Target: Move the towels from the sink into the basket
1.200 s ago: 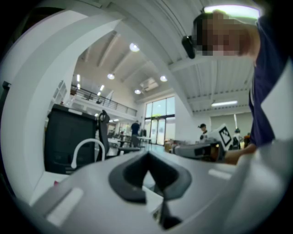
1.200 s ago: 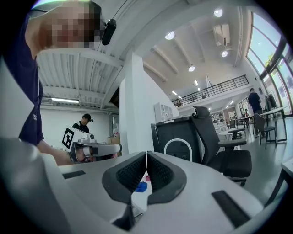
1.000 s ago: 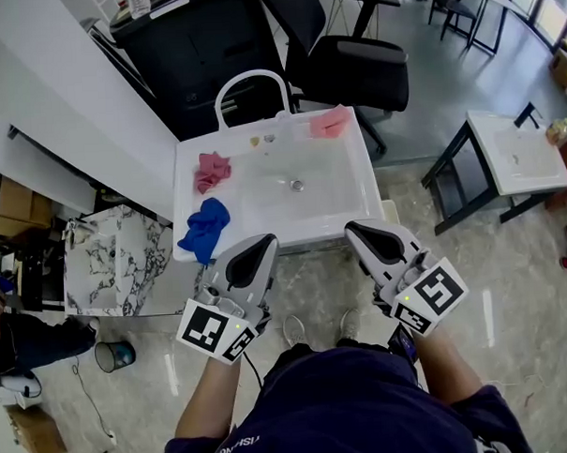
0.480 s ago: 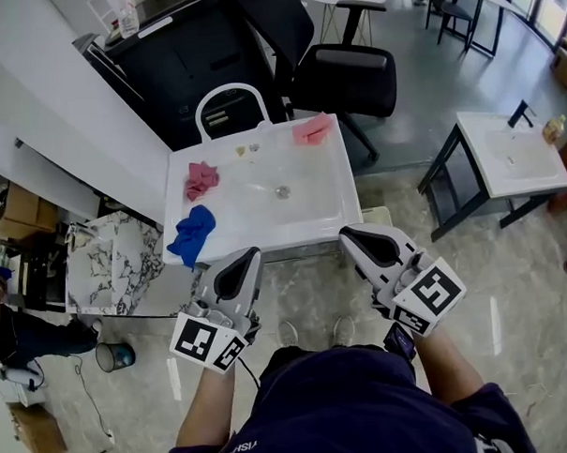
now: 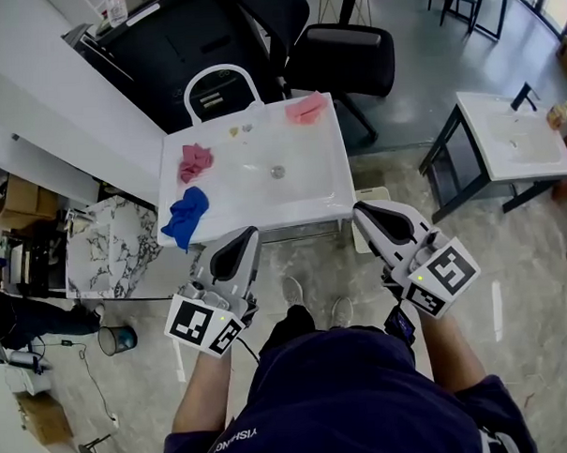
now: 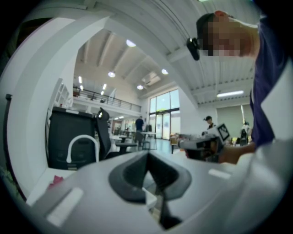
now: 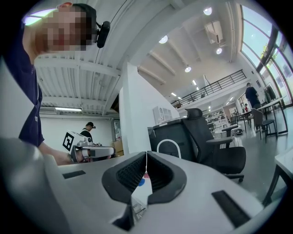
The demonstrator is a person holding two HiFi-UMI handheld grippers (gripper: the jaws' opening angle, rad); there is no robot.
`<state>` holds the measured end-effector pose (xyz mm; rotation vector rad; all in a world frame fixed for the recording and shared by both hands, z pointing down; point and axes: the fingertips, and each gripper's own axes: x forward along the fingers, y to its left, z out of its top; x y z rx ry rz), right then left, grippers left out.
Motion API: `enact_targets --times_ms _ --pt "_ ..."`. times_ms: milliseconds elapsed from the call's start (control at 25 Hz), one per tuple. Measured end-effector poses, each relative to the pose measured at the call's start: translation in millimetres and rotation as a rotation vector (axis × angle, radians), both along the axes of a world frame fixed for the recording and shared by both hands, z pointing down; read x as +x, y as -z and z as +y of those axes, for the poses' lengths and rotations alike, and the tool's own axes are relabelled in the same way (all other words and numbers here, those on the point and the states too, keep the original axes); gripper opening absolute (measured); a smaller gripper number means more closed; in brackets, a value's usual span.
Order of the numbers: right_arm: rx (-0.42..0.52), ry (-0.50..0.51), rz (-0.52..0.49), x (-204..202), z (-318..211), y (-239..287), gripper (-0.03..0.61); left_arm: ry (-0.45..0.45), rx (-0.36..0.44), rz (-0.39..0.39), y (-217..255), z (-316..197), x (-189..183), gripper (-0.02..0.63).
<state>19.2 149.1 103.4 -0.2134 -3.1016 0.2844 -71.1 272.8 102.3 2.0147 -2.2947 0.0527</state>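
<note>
Open the closed, empty left hand-held gripper before reaching over the near rim of the white rectangular sink for the crumpled blue towel on its left edge, keeping the right hand-held gripper, likewise closed and empty, clear.

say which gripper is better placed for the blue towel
Left, likely: the left gripper sits near the blue towel at the left front of the sink; the right gripper is farther off.

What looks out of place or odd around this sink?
The blue towel lies bunched on the sink's front-left rim and seems to hang over its edge. The dark pink towel and light pink towel sit crumpled on the rim too. Nothing looks spilled.
</note>
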Motion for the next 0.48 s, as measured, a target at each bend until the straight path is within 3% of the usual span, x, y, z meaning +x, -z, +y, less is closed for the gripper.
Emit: enact_targets --times_ms 480 --pt "0.015 -0.021 0.053 -39.2 -16.0 -13.9 0.009 -0.041 0.043 0.030 -8.9 -26.2 -45.9 0.003"
